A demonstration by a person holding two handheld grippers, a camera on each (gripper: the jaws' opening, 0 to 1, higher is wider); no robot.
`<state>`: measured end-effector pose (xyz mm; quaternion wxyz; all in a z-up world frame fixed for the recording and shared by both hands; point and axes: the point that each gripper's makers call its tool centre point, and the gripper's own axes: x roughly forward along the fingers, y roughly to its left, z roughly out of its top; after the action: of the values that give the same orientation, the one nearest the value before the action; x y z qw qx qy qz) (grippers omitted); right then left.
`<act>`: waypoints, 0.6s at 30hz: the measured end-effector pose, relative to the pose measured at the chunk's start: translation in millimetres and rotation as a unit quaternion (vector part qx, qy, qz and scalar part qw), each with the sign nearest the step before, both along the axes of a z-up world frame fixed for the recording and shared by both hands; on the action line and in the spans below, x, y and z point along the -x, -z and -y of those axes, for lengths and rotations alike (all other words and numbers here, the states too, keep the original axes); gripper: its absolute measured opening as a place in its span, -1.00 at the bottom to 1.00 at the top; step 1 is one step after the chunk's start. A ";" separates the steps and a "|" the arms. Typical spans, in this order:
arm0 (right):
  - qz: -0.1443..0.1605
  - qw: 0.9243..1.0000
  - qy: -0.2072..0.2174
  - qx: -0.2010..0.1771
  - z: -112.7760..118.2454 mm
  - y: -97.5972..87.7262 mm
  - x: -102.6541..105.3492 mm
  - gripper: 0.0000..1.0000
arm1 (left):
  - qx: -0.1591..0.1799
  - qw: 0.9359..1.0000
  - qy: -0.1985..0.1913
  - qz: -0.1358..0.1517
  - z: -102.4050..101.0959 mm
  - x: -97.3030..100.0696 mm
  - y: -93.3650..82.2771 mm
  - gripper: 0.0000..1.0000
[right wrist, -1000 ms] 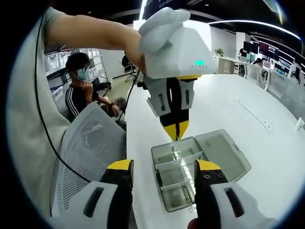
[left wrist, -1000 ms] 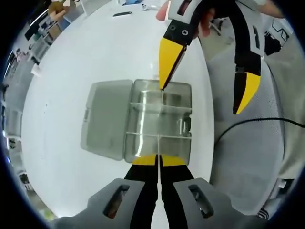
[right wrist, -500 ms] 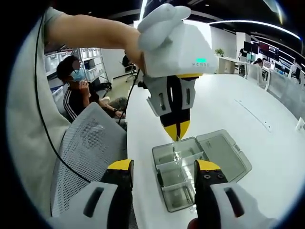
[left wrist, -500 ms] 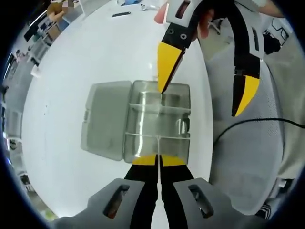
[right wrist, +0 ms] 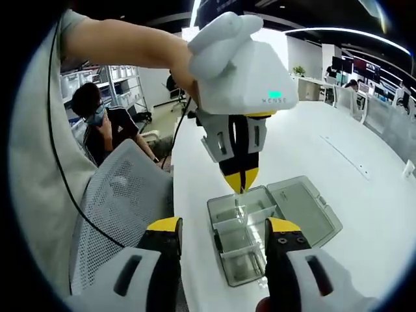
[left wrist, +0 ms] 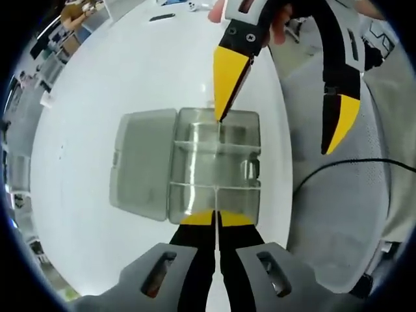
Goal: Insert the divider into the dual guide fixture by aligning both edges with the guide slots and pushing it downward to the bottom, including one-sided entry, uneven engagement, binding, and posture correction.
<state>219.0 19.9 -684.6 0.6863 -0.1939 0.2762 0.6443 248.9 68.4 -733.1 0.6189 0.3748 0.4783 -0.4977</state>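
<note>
Divider (left wrist: 217, 188): a thin, clear plastic strip, it stands upright along the middle of the open storage box (left wrist: 216, 167), and our left tongs (left wrist: 216, 218) are pressed together on its near end, just above the near wall of the box. In the right gripper view the same tongs (right wrist: 241, 181) hang with their yellow tips at the far wall of the box (right wrist: 250, 229). Our right tongs (right wrist: 223, 229) are spread wide and hold nothing; in the left gripper view one of their yellow jaws points down at the far end of the divider, the other hangs off to the right over a mesh chair (left wrist: 338, 214).

Over the last second little has changed: the box has stayed where it was, the left tongs keep their pinch, and the right jaw has only shifted a little at the far end. We judge the strip is partly seated and the far end is being lined up with its slot before the push to the bottom.

Box and hinged lid (left wrist: 144, 161) are smoky, see-through hard plastic with rounded corners and cross walls; the lid lies flat to the left on the smooth white tabletop (left wrist: 117, 71). The tong tips are glossy yellow wedges.
</note>
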 end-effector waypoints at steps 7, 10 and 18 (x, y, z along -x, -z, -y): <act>0.000 1.000 0.000 0.000 0.0 0.6 0.7 -0.04 | -0.006 1.000 0.009 0.003 0.1 1.4 2.7 -1.00; 0.000 1.000 -0.002 0.001 -1.6 0.9 1.3 -0.04 | -0.007 1.000 0.010 0.003 0.5 1.0 2.7 -1.00; 0.000 1.000 -0.005 0.002 -3.2 1.0 1.9 -0.03 | -0.013 1.000 0.023 0.004 0.0 1.1 4.7 -1.00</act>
<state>217.2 23.0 -685.6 0.6831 -0.1968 0.2764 0.6468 247.9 68.4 -737.9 0.6045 0.3953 0.4736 -0.5040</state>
